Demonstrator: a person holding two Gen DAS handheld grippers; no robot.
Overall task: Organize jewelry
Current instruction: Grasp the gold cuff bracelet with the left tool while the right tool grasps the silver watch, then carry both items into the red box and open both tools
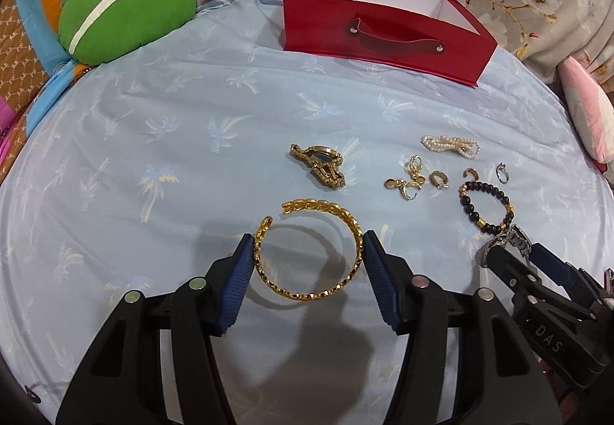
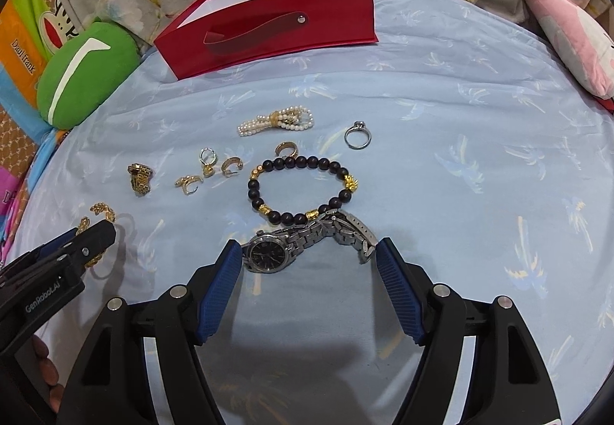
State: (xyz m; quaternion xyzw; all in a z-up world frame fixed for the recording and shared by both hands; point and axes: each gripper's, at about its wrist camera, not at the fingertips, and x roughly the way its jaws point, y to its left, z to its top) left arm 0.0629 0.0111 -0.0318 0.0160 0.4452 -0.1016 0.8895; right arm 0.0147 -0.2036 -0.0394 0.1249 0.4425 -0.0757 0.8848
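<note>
On a pale blue cloth [image 1: 153, 164] with a red box [image 1: 383, 37] at its far edge, the left gripper [image 1: 309, 252] clasps the gold bangle [image 1: 307, 252] while the right gripper [image 2: 309, 252] stands released around the silver watch [image 2: 307, 240] beside a beaded bracelet [image 2: 299, 187].

On the sheet: 2 watches, gold [image 1: 320, 164] and silver [image 2: 307, 242]; 3 bracelets, gold chain [image 1: 307, 252], black bead [image 2: 299, 189], pearl [image 2: 276, 121]; 1 silver ring [image 2: 357, 136]; 1 red box [image 1: 383, 29]; roughly 4 gold earrings [image 2: 209, 171].
</note>
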